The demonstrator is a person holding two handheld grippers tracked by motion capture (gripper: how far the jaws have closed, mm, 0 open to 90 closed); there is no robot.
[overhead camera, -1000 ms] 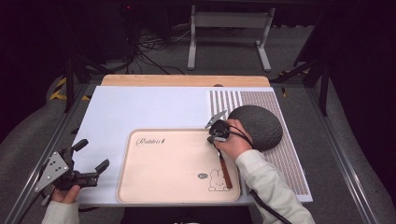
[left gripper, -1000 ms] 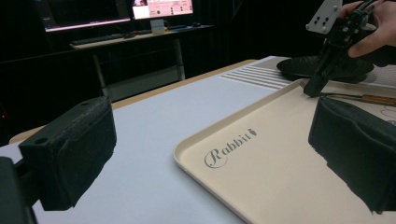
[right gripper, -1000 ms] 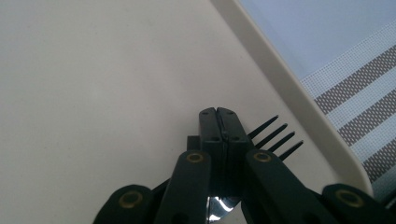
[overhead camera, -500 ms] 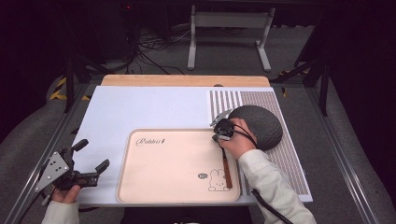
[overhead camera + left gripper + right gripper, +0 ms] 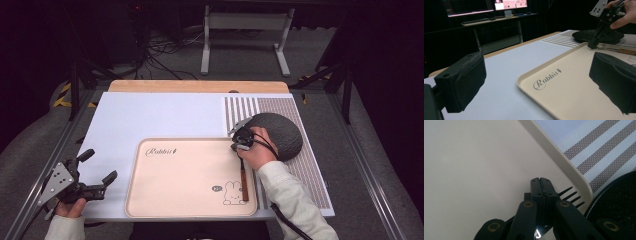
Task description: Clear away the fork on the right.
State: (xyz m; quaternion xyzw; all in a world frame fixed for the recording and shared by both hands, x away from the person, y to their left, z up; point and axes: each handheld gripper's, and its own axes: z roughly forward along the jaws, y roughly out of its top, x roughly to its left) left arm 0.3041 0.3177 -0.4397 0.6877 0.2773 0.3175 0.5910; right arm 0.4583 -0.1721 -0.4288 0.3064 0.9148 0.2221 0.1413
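Right tongs [image 5: 543, 185]: jaws pressed together, tips down on the fork's neck, just behind the tines. Whether metal is pinched between them or they simply sit on top, I cannot tell from the right gripper view.
Fork [image 5: 243, 175]: lying flat inside the tray along its right side, wooden handle trailing back toward the person, tines [image 5: 571, 195] poking out just past the right tongs' tips, close to the tray's corner.
Tray [image 5: 185, 175]: cream, with a rabbit print, under the right tongs and just beside the left ones.
Dark plate [image 5: 282, 132]: on the striped mat [image 5: 310, 165], just beyond and to the right of the right tongs, touching or nearly touching the tray's rim.
Left tongs [image 5: 95, 172]: jaws spread wide, holding nothing, waiting off the tray's left edge, well apart from the fork.
Right hand [image 5: 257, 150]: wrapped over the right tongs, wrist above the fork's handle.
Step in hand: looks like the grab at the fork's neck, the fork not yet off the tray.
Next move calls for: a firm pinch on that thin neck, then a level lift high enough to clear the tray's raised rim; the dark plate sits right alongside, so a short carry if that is the target.
Watch for: the long handle swinging down and the fork twisting in the grip.
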